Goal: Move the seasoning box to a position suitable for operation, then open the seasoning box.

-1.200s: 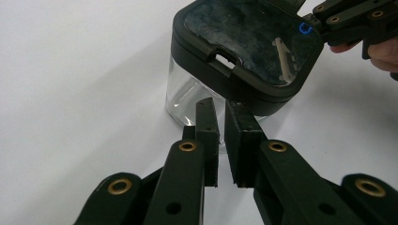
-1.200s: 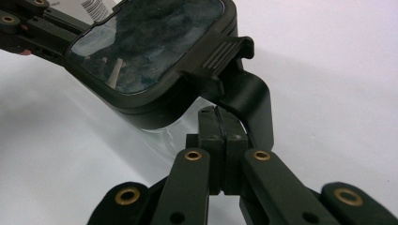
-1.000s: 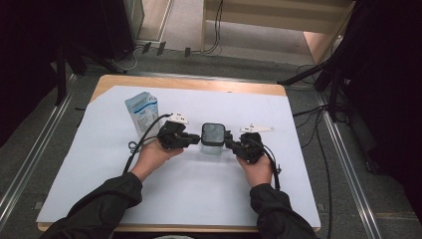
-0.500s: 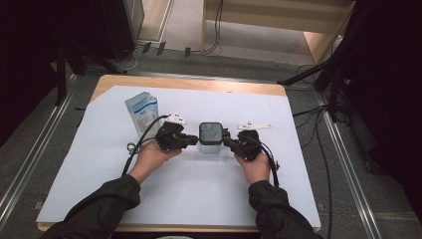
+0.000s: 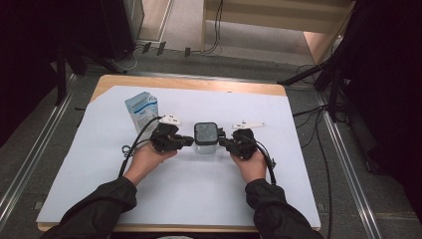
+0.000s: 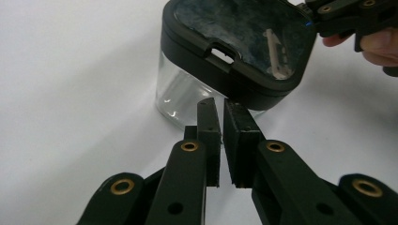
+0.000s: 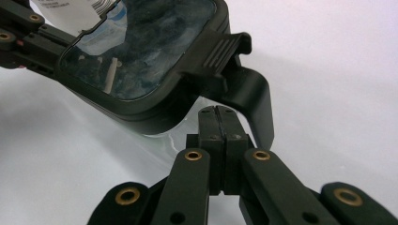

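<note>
Left claw (image 5: 186, 141) nearly closed, right claw (image 5: 223, 143) pressed shut, tips facing each other, forearms resting low.

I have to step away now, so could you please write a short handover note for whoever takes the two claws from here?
Left claw: almost shut, nothing between the pads, tip at the left side of the clear box, just under its black lid.
Right claw: shut, empty, tip under the lid's raised latch on the right side.
Box: upright mid-table on the white sheet. A carton stands behind and to the left.
Done: both claws placed at the box, right latch flipped up.
Left: probably free the left latch and lift the lid, which is not yet off.
</note>
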`<state>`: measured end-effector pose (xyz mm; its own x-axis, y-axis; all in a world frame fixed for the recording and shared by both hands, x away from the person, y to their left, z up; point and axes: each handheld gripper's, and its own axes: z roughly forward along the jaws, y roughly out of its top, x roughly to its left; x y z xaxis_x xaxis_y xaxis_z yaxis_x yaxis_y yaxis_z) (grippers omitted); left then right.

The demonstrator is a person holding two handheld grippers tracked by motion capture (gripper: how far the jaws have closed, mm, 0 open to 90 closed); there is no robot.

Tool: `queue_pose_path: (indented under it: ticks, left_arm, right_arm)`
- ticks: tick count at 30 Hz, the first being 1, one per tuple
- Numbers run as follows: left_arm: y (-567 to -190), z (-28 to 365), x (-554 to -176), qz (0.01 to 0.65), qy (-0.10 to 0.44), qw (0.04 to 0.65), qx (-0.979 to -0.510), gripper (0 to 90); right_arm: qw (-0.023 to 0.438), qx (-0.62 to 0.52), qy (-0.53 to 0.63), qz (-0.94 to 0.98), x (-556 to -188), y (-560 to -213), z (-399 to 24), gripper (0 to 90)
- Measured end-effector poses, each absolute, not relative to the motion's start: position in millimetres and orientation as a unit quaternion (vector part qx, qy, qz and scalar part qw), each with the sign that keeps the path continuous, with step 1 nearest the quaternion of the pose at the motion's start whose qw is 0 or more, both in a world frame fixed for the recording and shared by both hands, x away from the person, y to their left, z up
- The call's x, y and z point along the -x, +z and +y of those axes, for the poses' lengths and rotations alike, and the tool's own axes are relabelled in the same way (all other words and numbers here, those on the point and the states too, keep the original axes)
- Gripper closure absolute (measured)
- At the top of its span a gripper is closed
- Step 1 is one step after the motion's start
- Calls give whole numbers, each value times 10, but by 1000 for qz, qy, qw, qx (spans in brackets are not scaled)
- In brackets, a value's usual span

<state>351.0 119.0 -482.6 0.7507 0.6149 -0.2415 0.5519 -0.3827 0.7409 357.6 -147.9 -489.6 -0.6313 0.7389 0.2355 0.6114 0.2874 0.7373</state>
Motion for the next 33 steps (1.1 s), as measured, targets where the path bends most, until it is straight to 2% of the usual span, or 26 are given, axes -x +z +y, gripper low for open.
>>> queue_pose_path:
  ticks: [5, 6, 7, 8, 10, 11, 12, 15, 17, 20, 21, 23, 24, 25, 33]
  left_arm:
    - [-4826, 1205, -3482, 347, 37, 428, -834, 837]
    - [-4823, 1210, -3480, 347, 38, 425, -835, 769]
    - [-4820, 1218, -3478, 348, 39, 426, -834, 769]
    - [-4808, 1236, -3479, 347, 35, 428, -834, 679]
    - [-4784, 1271, -3478, 340, 25, 437, -832, 578]
    - [-4772, 1287, -3472, 336, 28, 437, -834, 539]
    - [-4762, 1302, -3465, 332, 31, 436, -836, 539]
    - [-4760, 1328, -3467, 320, 21, 437, -840, 404]
    - [-4759, 1328, -3469, 317, 18, 440, -840, 357]
    - [-4744, 1321, -3477, 314, 9, 448, -837, 342]
    - [-4726, 1309, -3483, 306, 15, 445, -842, 285]
    - [-4713, 1309, -3484, 300, 17, 444, -844, 262]
    - [-4700, 1307, -3482, 298, 20, 448, -843, 210]
    - [-4669, 1307, -3485, 291, 29, 450, -844, 194]
    - [-4590, 1321, -3593, 273, 12, 470, -839, 156]
  right_arm:
    - [73, -420, 422, 800, -3604, -4897, -1463, 900]
    - [72, -418, 419, 803, -3608, -4885, -1461, 900]
    - [72, -418, 419, 803, -3608, -4885, -1461, 900]
    - [68, -413, 421, 805, -3594, -4850, -1474, 900]
    - [65, -408, 426, 805, -3587, -4832, -1487, 900]
    - [64, -403, 431, 804, -3571, -4787, -1516, 900]
    - [64, -403, 431, 804, -3571, -4787, -1516, 900]
    - [70, -399, 433, 805, -3554, -4737, -1569, 900]
    - [73, -403, 435, 802, -3555, -4710, -1633, 900]
    - [76, -405, 435, 800, -3566, -4698, -1675, 900]
    - [77, -410, 437, 797, -3584, -4696, -1708, 900]
    - [78, -411, 437, 796, -3597, -4695, -1723, 900]
    - [78, -414, 436, 795, -3623, -4696, -1744, 900]
    - [78, -416, 436, 794, -3633, -4701, -1751, 900]
    - [74, -415, 427, 799, -3684, -4736, -1750, 900]
